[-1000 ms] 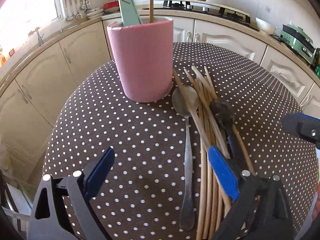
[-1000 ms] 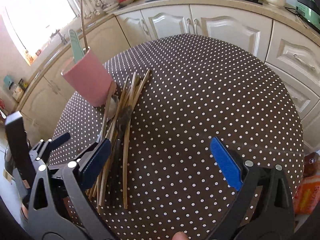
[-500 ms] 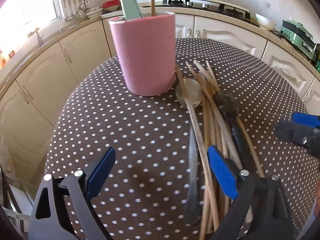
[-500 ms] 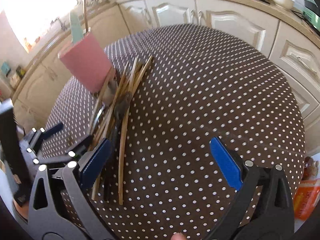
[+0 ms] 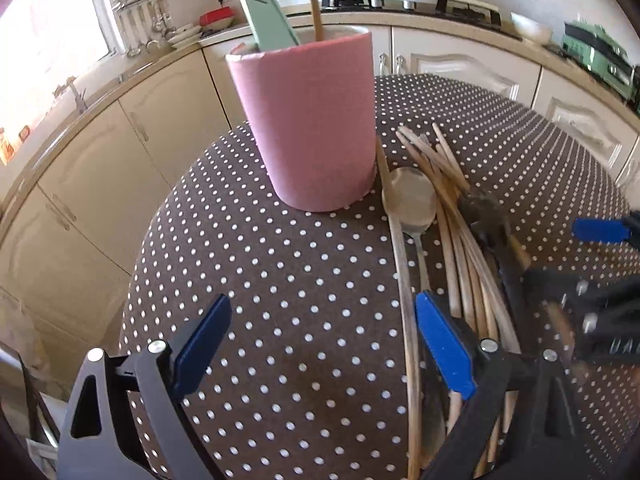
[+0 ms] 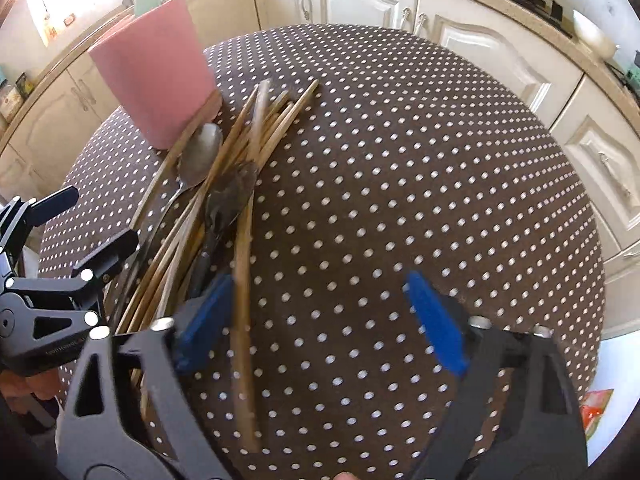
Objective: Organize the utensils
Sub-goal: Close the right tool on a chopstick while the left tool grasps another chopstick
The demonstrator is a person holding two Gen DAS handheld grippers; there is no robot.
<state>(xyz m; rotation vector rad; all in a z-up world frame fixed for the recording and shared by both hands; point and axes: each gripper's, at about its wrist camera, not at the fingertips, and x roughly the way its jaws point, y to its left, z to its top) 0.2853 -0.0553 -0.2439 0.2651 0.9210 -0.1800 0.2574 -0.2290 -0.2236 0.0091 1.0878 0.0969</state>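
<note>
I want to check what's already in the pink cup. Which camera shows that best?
The left wrist view: the pink cup stands upright near centre, with a green spatula and a wooden stick rising from its rim. The right wrist view shows only its side at the top left; the contents are cut off.

No legible text in either view.
The only lettering is a small pale line of print on the black body of the left gripper, seen at the near left edge of the right wrist view, and it is too blurred to read. The same kind of mark on the right gripper in the left wrist view is equally smeared.
</note>
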